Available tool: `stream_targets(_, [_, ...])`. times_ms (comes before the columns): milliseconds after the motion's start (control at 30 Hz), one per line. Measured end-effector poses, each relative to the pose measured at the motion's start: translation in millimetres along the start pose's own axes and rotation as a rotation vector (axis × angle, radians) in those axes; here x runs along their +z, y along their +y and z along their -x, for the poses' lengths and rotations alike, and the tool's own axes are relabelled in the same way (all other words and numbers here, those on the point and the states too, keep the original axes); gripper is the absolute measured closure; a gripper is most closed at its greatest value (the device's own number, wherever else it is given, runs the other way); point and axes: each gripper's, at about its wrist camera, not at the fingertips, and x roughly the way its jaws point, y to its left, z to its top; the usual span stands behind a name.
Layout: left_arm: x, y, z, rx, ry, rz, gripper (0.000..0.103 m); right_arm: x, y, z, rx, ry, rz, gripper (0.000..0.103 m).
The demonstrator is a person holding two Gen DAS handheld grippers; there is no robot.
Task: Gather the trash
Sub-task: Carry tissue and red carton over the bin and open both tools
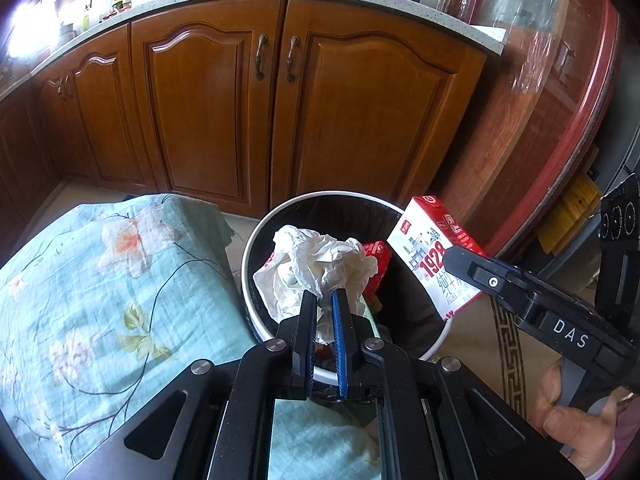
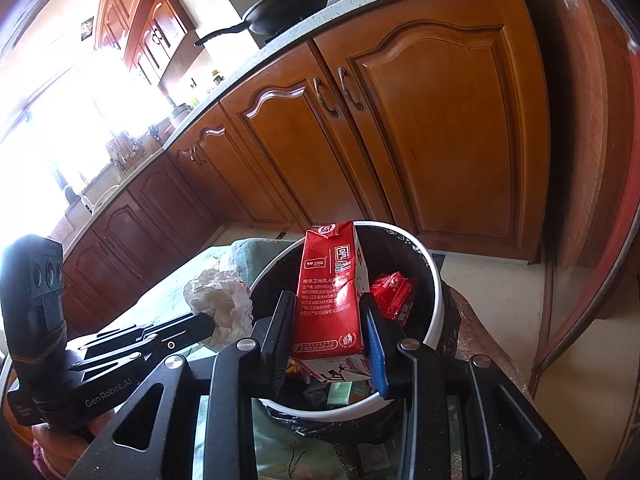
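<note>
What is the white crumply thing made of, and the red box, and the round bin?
The white wad looks like thin paper or tissue: matte, full of sharp creases. The red box seems to be coated cardboard: flat printed faces, folded edges, a slight sheen and a dent. The bin looks like smooth white plastic, lined with a glossy black plastic bag.

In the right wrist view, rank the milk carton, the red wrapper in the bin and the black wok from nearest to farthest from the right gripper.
1. Milk carton: clamped in the right gripper, over the bin.
2. Red wrapper: inside the bin, right of the carton.
3. Black wok: on the countertop, far above the cupboards.
</note>
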Motion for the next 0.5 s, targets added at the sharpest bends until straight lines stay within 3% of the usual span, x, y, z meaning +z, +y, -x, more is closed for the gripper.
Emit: stream_targets(500, [12,-4,-40,0.024,0.061,-0.017,0.096,4,-6,-18,-0.026,0.042,0.003,0.07])
